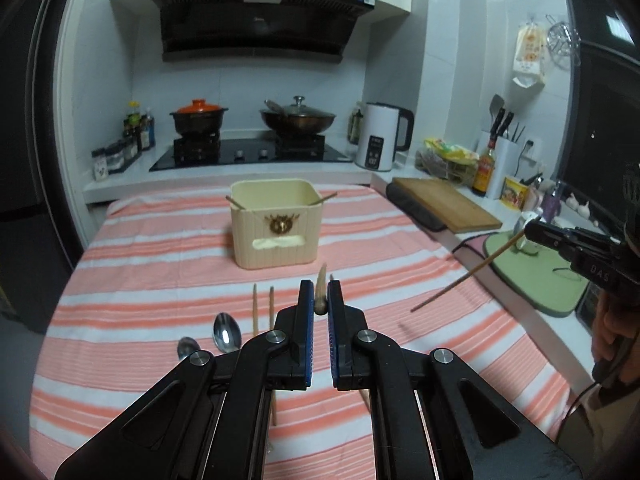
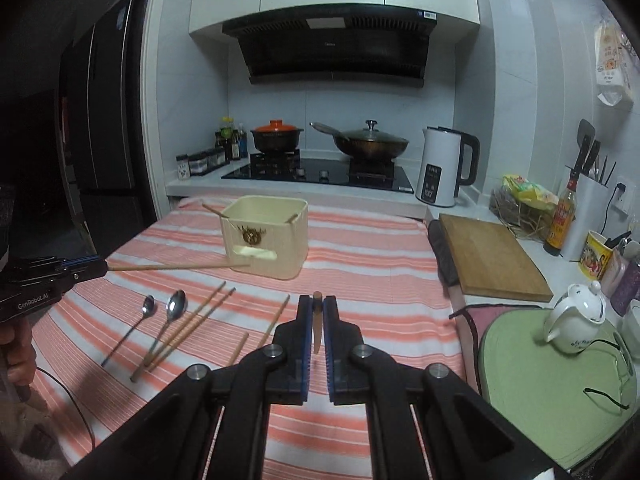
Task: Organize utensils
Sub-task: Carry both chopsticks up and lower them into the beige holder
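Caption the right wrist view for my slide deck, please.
Both grippers, right gripper and left gripper, each hold a chopstick near the cream bin.

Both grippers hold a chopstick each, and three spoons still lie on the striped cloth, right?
Not three. The right wrist view shows two spoons, a small spoon and a larger spoon, on the striped cloth. The left gripper and right gripper each do hold a chopstick.

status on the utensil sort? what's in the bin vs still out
Done: two chopsticks already lean out of the cream bin. In hand: left gripper and right gripper each clamp one chopstick. Left: two spoons and several chopsticks still lie on the striped cloth.
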Action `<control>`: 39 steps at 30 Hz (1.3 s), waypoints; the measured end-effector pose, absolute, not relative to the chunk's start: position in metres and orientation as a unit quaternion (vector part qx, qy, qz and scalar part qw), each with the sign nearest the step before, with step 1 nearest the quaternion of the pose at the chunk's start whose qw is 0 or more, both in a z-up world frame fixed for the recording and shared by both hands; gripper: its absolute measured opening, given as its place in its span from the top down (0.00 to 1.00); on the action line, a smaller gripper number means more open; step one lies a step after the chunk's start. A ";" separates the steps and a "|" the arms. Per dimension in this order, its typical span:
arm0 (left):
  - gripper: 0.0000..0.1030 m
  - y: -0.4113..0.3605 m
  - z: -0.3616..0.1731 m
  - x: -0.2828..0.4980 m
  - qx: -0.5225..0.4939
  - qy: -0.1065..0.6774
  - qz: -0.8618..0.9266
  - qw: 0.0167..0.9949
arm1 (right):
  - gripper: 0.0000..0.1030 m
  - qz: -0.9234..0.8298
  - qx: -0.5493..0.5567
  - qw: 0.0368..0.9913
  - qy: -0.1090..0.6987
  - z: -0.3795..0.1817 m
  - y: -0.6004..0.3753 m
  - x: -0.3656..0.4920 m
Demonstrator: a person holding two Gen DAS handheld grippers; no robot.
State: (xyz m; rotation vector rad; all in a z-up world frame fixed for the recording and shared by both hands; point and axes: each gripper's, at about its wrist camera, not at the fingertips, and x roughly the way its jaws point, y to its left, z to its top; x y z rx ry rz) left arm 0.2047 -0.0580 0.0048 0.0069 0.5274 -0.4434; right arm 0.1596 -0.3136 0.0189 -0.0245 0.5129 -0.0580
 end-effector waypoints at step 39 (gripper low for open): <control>0.96 -0.020 0.092 0.259 -0.080 0.237 -0.217 0.943 | 0.95 0.064 0.022 0.971 0.230 0.087 -0.276 0.220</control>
